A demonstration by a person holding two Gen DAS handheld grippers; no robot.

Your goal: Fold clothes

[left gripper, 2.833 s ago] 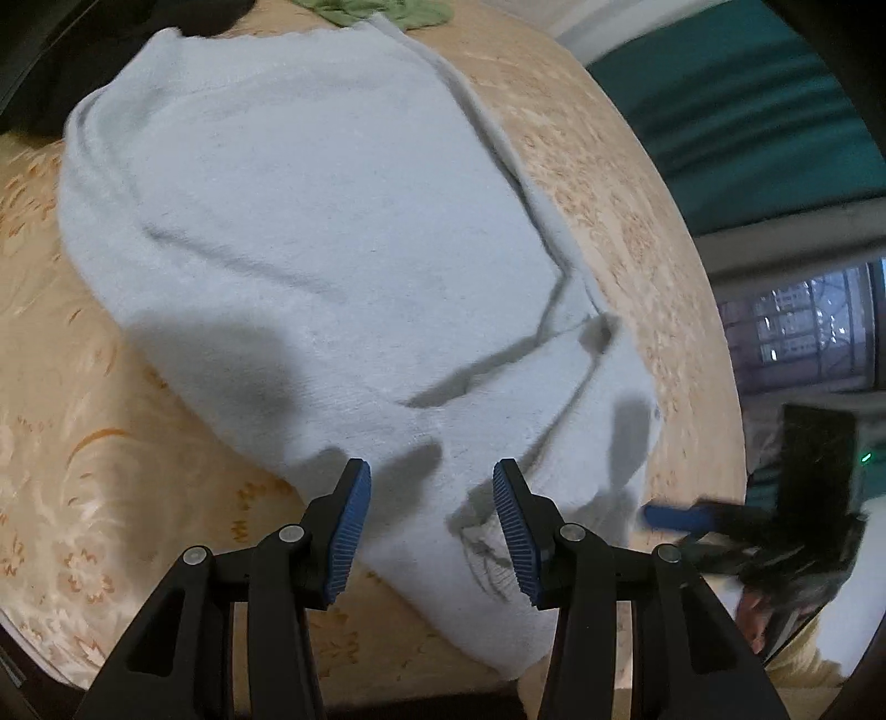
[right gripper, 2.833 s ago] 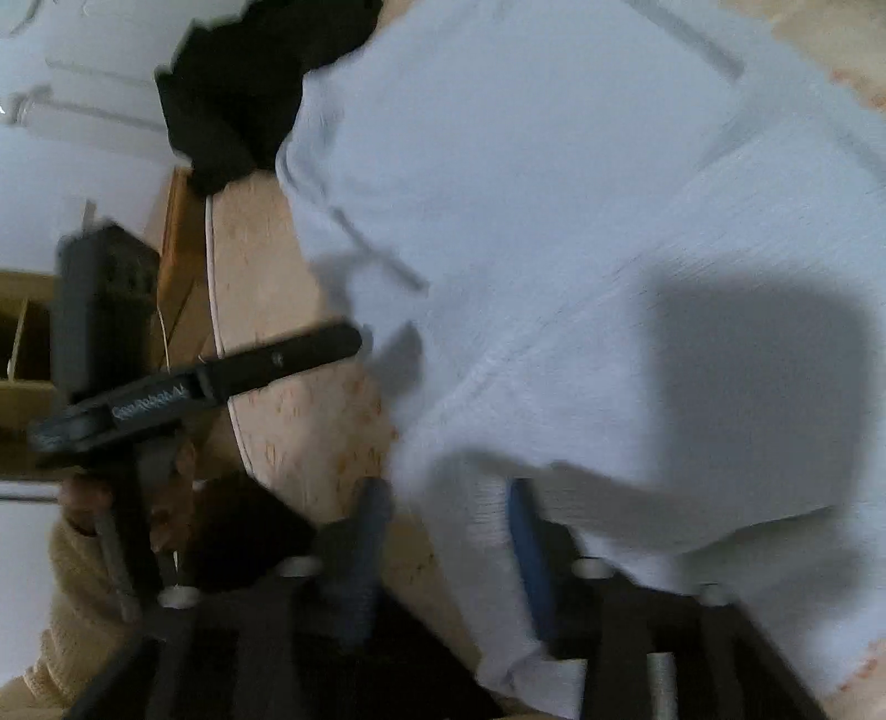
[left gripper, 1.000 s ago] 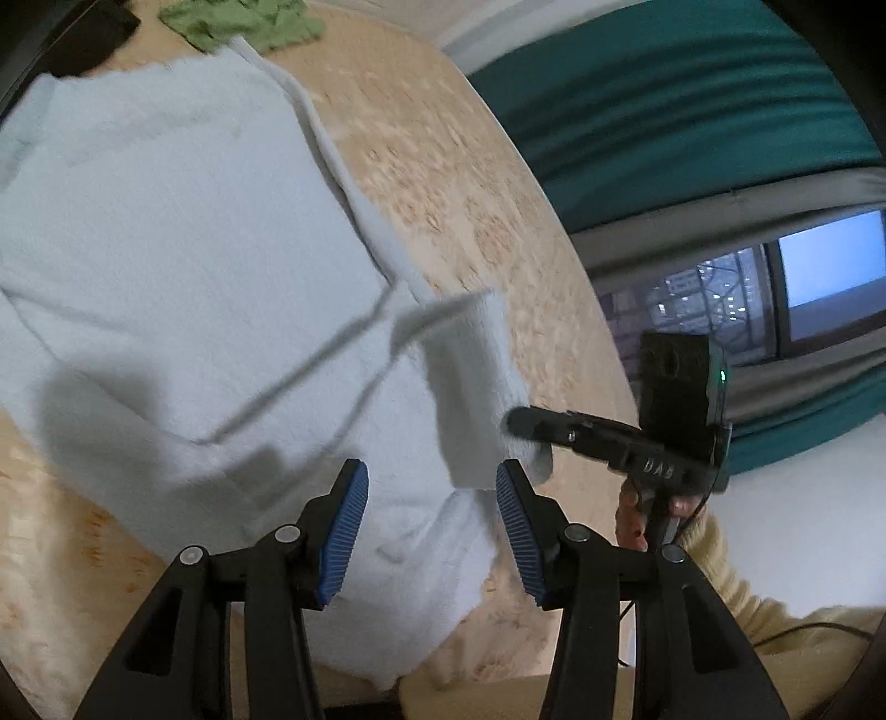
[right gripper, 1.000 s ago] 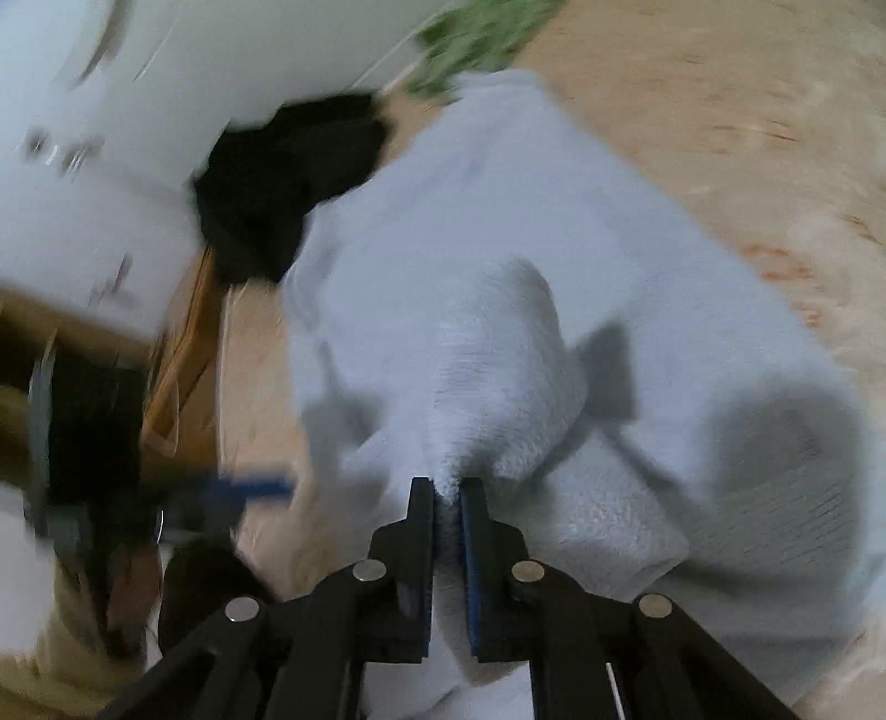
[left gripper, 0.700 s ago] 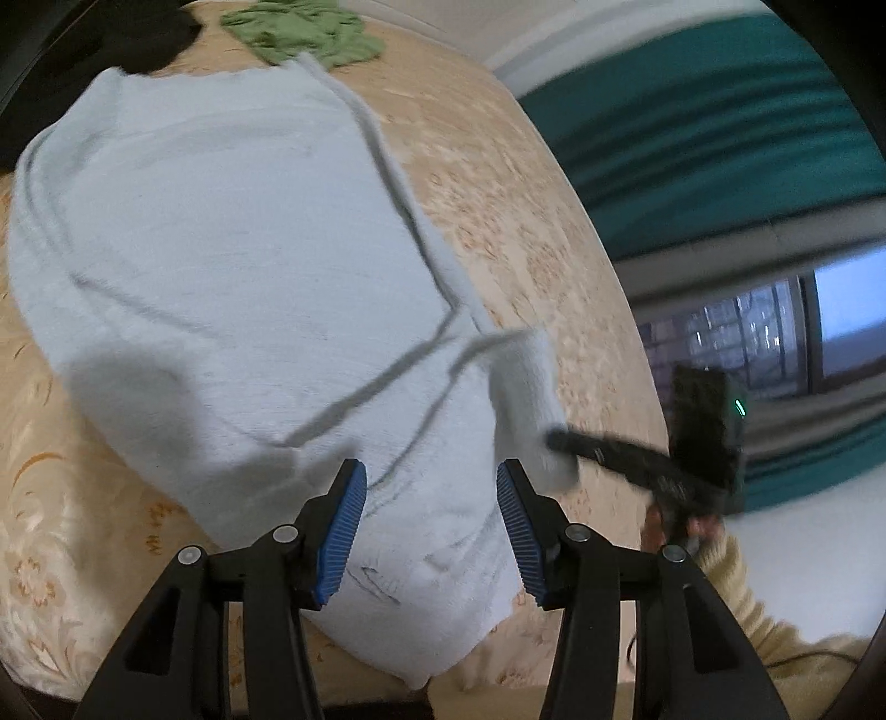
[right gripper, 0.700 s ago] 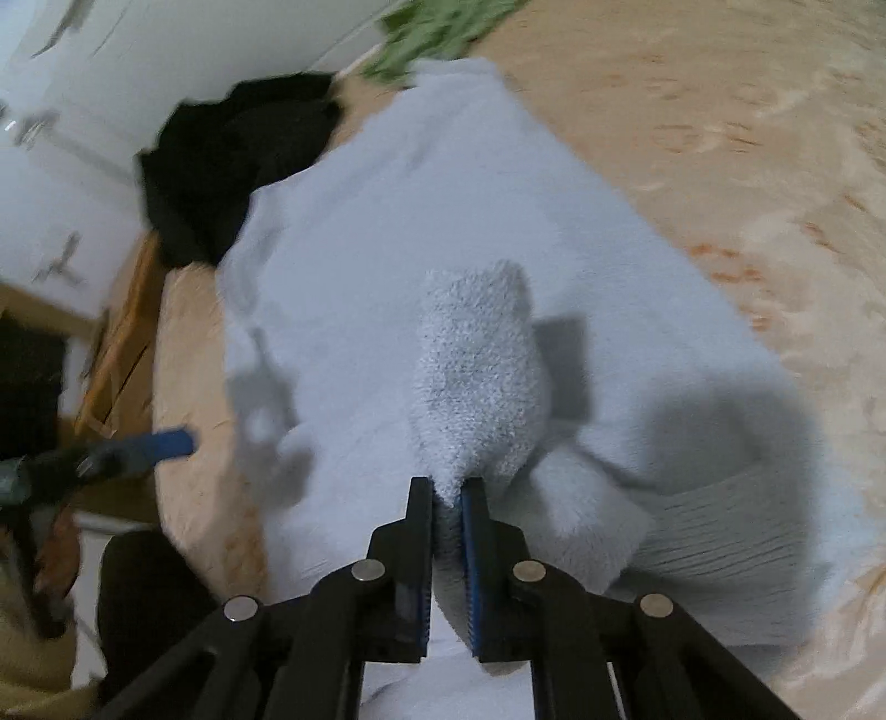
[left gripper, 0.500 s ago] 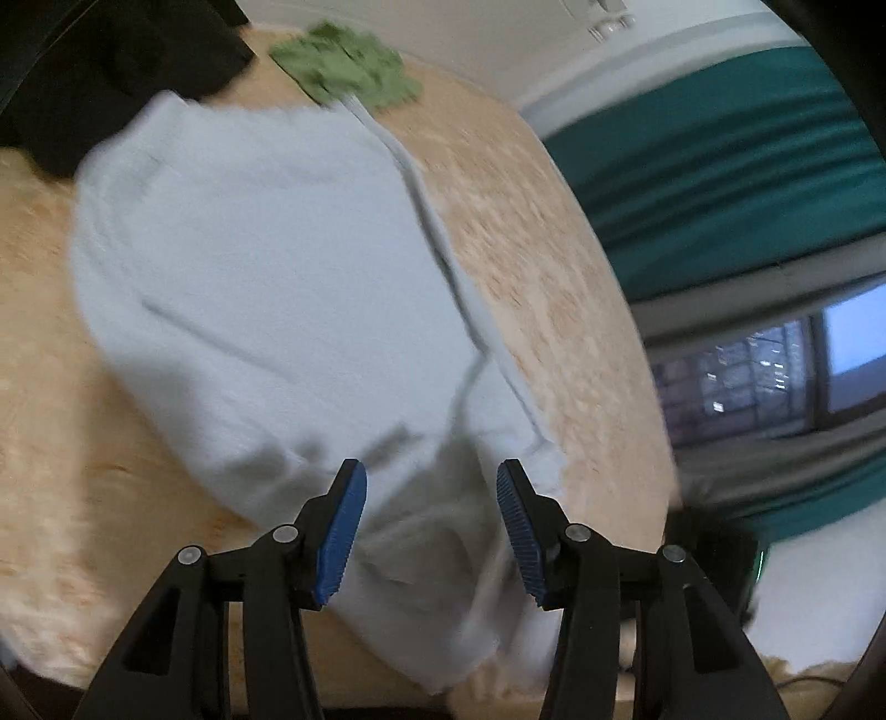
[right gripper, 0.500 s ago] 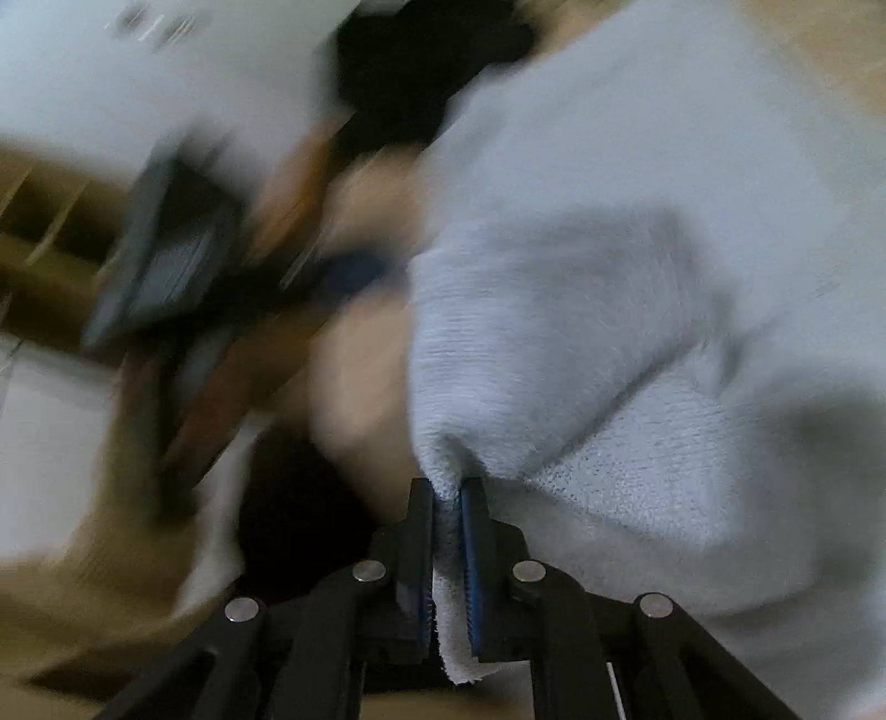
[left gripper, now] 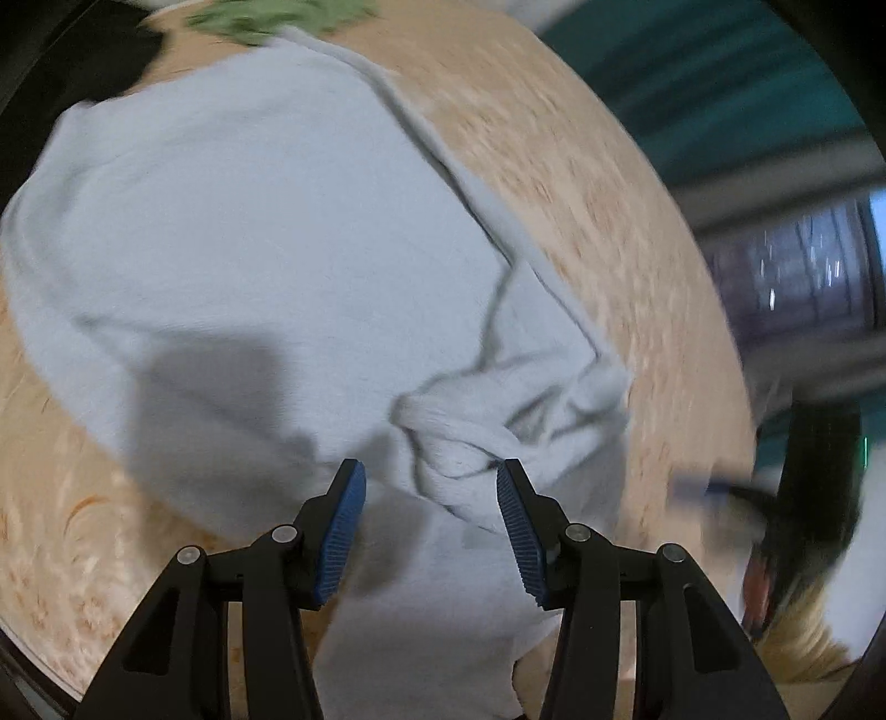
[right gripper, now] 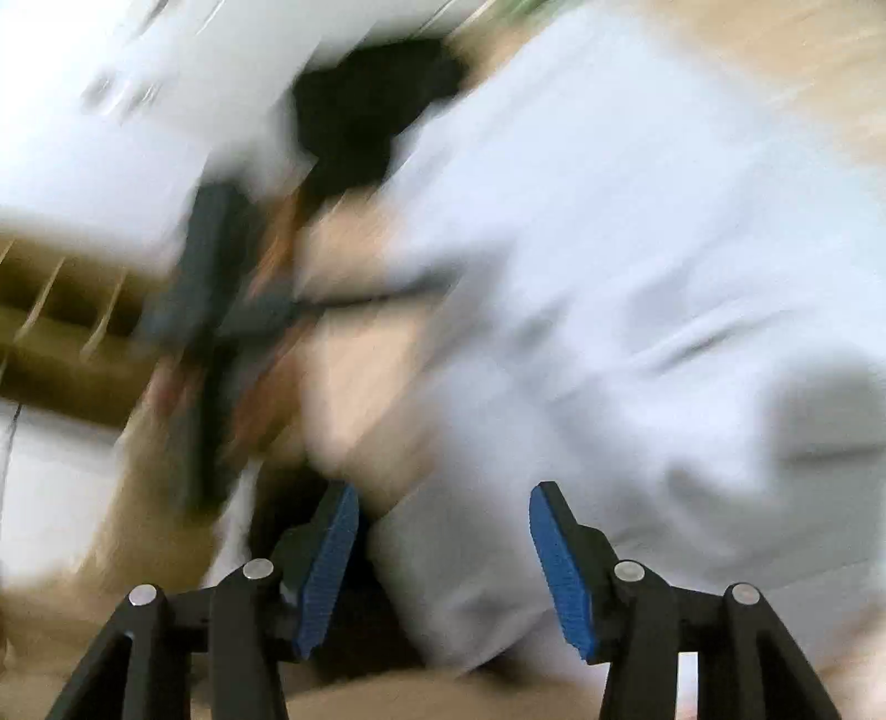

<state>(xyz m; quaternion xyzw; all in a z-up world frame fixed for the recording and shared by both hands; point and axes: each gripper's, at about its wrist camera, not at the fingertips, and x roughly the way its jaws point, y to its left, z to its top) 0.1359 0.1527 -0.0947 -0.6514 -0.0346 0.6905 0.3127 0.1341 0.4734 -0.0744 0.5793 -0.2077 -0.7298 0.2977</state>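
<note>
Across the round beige patterned worktop (left gripper: 598,183), a pale blue sweater (left gripper: 249,232) is lying spread out, its sleeve (left gripper: 498,421) bunched in a crumpled fold over the near part of the body. We are holding the left hand-held gripper (left gripper: 429,498) just above that bunched sleeve, its blue-padded jaws standing wide apart and gripping nothing. We are holding the right hand-held gripper (right gripper: 443,531) over the sweater's (right gripper: 637,288) near edge, its jaws likewise spread wide and empty, though that view is heavily blurred. At the far rim a green cloth (left gripper: 277,16) and a black garment (right gripper: 376,111) are sitting beside the sweater. Teal curtains (left gripper: 692,72) are hanging beyond the worktop
</note>
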